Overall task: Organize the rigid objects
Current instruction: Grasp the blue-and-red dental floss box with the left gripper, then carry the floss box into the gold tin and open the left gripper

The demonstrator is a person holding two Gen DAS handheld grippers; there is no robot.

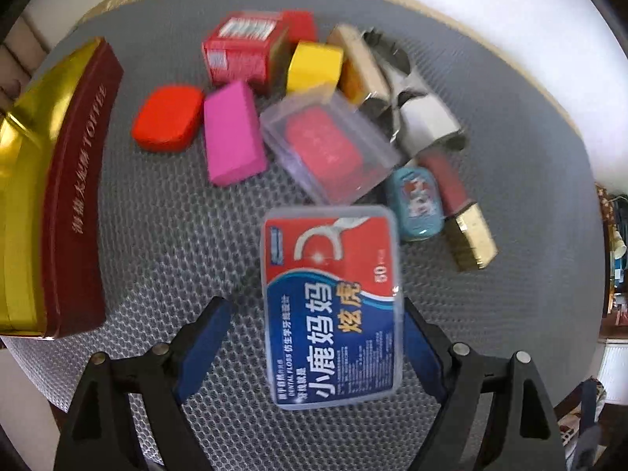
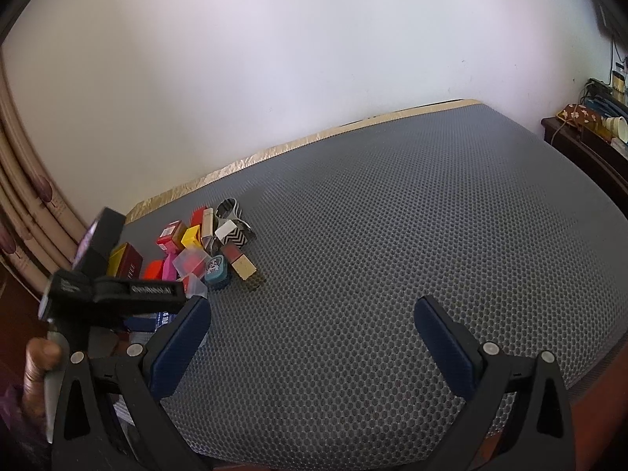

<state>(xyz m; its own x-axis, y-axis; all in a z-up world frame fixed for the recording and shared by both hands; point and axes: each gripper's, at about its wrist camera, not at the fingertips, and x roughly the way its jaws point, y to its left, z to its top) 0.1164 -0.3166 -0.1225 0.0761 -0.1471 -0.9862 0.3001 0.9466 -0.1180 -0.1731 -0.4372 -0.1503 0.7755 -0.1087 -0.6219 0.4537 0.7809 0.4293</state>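
Observation:
A clear dental floss box with a red and blue label (image 1: 331, 306) lies on the grey mat between the open fingers of my left gripper (image 1: 314, 325); the right finger is close to its side, the left finger stands apart. Beyond it lies a pile: a clear case with a red insert (image 1: 329, 149), a pink block (image 1: 231, 133), an orange case (image 1: 168, 117), a red carton (image 1: 243, 51), a yellow block (image 1: 314, 66), a teal tin (image 1: 416, 204) and a gold-capped box (image 1: 471, 235). My right gripper (image 2: 312, 337) is open and empty over bare mat, right of the pile (image 2: 204, 251).
A large gold and maroon box (image 1: 59, 196) stands at the left of the mat. A zigzag-patterned item (image 1: 428, 121) lies behind the pile. The grey honeycomb mat (image 2: 392, 235) runs to a white wall. A dark cabinet with a paper cup (image 2: 616, 125) is at far right.

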